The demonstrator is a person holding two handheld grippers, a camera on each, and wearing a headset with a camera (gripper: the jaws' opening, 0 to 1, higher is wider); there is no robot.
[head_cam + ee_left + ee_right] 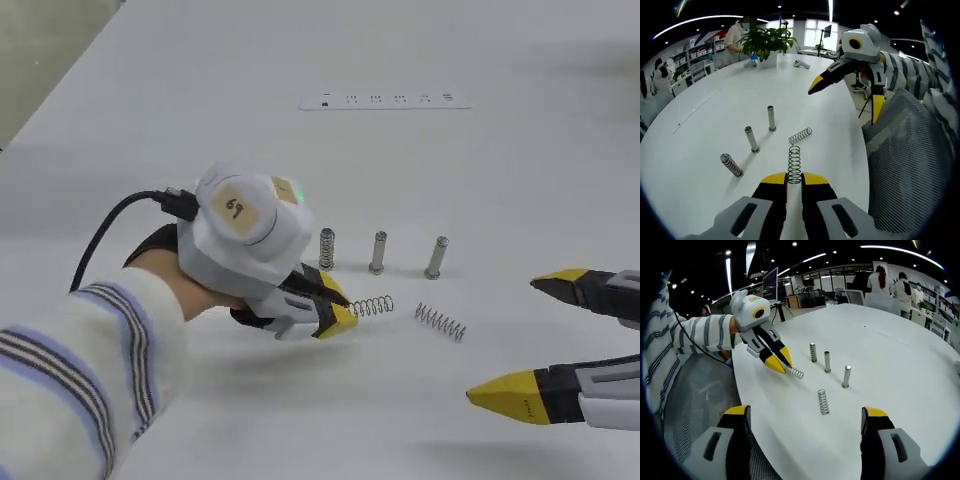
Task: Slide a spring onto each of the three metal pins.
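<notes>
While the right gripper (pixel 502 340) gaped open, the left gripper (pixel 345 315) pinched a small coiled steel spring (pixel 375 305) in its fingers (pixel 775 180), axis level, just beside the nearer bare upright silver pin (pixel 378 252).

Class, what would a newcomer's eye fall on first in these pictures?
The left tool, shut on a spring, sits low on the white table before a row of three pins. The leftmost pin already wears a spring; two stand bare. A loose spring lies between them and the open right tool.
</notes>
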